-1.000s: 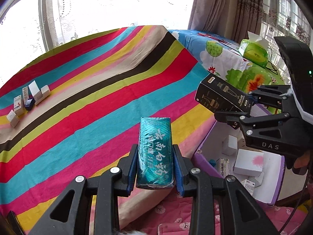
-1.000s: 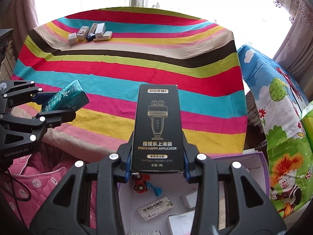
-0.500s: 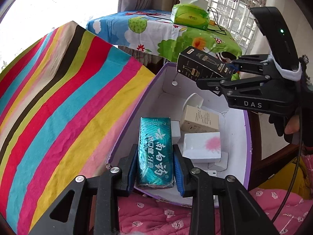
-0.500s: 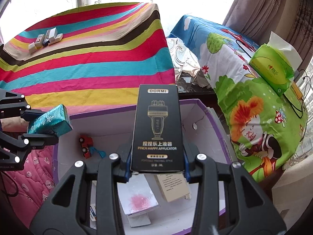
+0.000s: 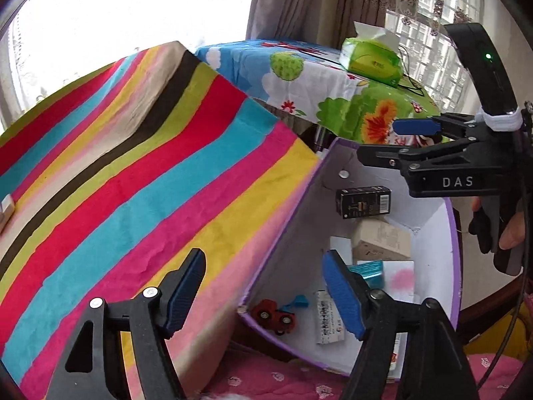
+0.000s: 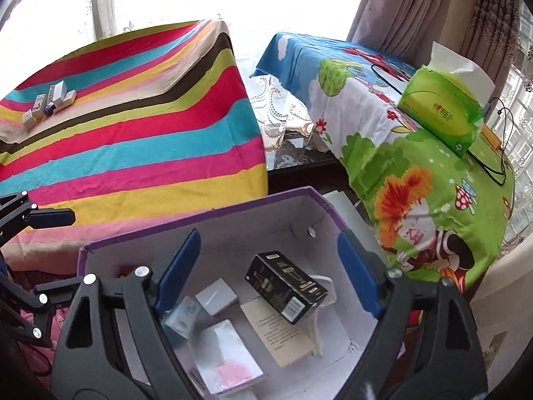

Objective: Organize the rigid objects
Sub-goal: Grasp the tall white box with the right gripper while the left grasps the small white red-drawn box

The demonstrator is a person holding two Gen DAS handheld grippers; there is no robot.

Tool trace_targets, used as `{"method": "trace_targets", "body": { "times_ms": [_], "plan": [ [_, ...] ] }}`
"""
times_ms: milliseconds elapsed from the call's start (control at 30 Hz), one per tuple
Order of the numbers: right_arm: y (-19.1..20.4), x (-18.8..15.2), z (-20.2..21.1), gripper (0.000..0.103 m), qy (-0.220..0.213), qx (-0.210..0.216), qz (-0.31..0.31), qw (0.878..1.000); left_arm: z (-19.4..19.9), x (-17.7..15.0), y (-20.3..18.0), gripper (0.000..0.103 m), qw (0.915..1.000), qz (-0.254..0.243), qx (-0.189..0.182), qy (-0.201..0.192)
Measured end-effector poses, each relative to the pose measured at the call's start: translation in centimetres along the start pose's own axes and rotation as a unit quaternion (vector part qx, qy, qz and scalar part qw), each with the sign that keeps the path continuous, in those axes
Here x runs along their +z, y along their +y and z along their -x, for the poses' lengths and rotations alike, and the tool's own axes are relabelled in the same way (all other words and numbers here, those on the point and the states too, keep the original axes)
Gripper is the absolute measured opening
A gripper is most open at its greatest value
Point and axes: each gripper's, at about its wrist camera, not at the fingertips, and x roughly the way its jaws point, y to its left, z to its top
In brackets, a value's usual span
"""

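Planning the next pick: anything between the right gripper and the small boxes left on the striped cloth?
Nothing visible. The right gripper hangs open over the purple bin; only bare striped cloth lies before the small boxes.

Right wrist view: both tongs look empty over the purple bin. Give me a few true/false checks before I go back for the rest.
1. The right tongs are open and hold nothing. True.
2. The black box lies inside the purple bin. True.
3. The left tongs grip the teal box. False: they are open, and the teal box lies in the bin.
4. The striped table is bare. False: small boxes sit at its far end.
5. The green tissue pack is in the bin. False: it sits on the cartoon cloth.
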Motion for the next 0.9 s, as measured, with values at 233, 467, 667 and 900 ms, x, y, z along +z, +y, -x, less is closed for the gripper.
{"method": "trace_targets", "body": {
  "times_ms": [233,467,667,900],
  "plan": [
    [14.3,6.0,-6.0,0.087,-0.002,0.117,0.098,0.988,1.8,-4.2,16.6,0.081,0.9673,0.161,0.196,-0.005],
    [28.9,13.5,-13.9,0.087,0.005,0.227,0.146,0.963,5.4,-9.2,31.9,0.081,0.8784,0.319,0.356,-0.012],
    [40.4,22.2,-19.2,0.087,-0.008,0.272,0.153,0.950,8.0,-12.4,39.5,0.081,0.8167,0.437,0.376,-0.024],
    [50.4,28.3,-23.5,0.087,-0.022,0.270,0.167,0.948,8.4,-12.1,45.2,0.081,0.7916,0.477,0.381,-0.024]
  ]
}}
